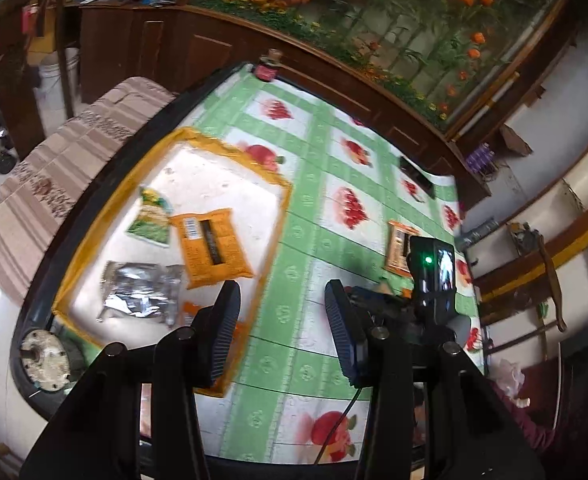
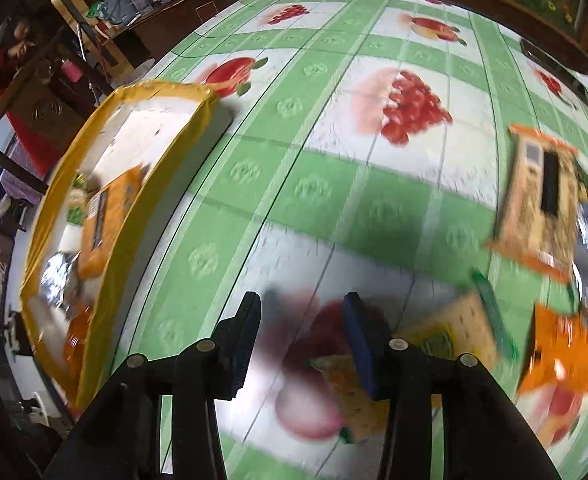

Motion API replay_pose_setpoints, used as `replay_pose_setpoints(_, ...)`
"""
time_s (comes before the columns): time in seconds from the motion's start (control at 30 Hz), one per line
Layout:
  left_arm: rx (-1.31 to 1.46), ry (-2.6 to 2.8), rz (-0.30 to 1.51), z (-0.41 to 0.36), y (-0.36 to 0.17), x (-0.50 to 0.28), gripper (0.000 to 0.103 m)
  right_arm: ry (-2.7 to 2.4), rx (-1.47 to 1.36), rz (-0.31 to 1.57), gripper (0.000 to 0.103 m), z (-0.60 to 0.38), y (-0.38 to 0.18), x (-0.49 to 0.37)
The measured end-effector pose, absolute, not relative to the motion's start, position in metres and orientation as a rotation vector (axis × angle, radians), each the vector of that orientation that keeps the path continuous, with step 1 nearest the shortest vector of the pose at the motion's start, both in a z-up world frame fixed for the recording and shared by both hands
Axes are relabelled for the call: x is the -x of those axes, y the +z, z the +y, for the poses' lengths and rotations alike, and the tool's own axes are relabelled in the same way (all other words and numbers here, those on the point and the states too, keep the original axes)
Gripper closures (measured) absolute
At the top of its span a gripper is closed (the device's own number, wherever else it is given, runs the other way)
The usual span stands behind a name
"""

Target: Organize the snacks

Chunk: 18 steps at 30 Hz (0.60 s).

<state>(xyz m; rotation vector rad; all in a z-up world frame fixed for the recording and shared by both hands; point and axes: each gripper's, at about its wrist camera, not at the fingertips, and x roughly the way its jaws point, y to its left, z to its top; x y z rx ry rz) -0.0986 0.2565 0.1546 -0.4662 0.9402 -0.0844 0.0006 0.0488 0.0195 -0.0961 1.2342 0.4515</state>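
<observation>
Left hand-held gripper [image 1: 282, 312] hangs empty, fingers apart; right hand-held gripper [image 2: 302, 326] half-closed around a yellow snack packet [image 2: 344, 380].

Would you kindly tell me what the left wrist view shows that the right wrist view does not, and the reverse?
Only the left wrist view shows the right gripper's camera unit from outside and the striped cushion. Only the right wrist view shows the yellow-green packet beneath the right gripper, whose jaws stand apart, and the orange packet beside it. Both show the yellow-rimmed tray holding snack packets and the fruit-print tablecloth.
</observation>
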Motion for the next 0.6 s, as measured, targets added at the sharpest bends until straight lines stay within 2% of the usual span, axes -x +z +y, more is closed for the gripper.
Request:
replay_pose_setpoints(0.2,0.415,-0.175,1.039,0.223,0.141,0.081,0.061,0.433,0.007,0.995,0.057,0.014,0.090,0.057)
replay_pose_setpoints(0.3,0.362,-0.230,1.117,0.197,0.130,0.059,0.061,0.377,-0.018,0.903,0.043,-0.009,0.108,0.081)
replay_pose_setpoints(0.43,0.228,-0.331,1.156,0.140,0.127,0.026,0.061,0.284,-0.101,0.907,0.041,-0.053,0.102,0.102)
replay_pose_setpoints(0.6,0.144,-0.477,1.176,0.080,0.122,0.021,0.061,0.154,-0.228,0.967,0.041,-0.107,0.077,0.116)
